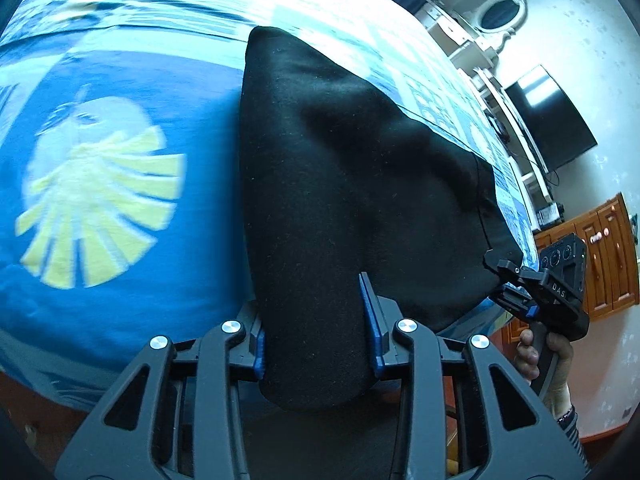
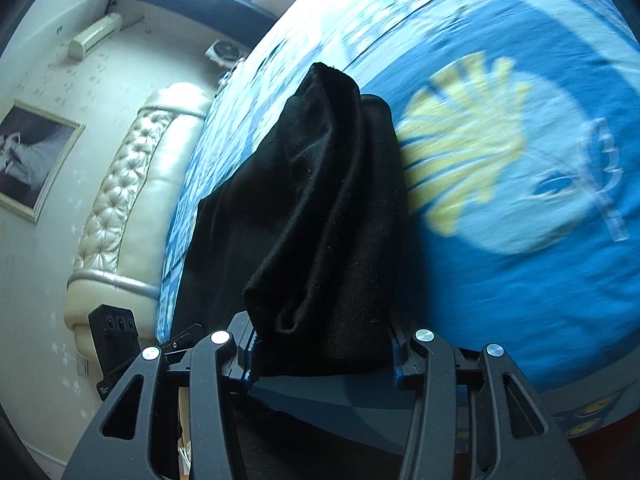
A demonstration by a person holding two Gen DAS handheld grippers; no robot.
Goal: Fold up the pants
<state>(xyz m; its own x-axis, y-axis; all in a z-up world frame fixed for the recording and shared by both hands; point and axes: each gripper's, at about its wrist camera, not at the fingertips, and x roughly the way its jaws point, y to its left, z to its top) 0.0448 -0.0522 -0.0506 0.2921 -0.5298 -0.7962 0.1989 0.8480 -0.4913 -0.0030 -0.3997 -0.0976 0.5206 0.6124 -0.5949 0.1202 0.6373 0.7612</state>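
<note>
The black pants (image 1: 340,184) hang bunched over a blue bedspread (image 1: 132,240) with a yellow shell print. My left gripper (image 1: 318,340) is shut on a thick fold of the pants; its blue pads press the cloth from both sides. In the left wrist view my right gripper (image 1: 520,280) grips the pants' far corner at the right. In the right wrist view the pants (image 2: 320,220) fill the middle, and my right gripper (image 2: 324,364) is shut on a wide fold of them. The bedspread (image 2: 520,260) lies behind. My left gripper's body (image 2: 116,336) shows at the lower left.
A padded cream headboard (image 2: 132,200) stands at the left of the bed. A framed picture (image 2: 32,160) and an air conditioner (image 2: 94,36) are on the wall. A dark TV (image 1: 548,116), white shelves (image 1: 480,52) and a wooden cabinet (image 1: 600,252) stand beyond the bed's right edge.
</note>
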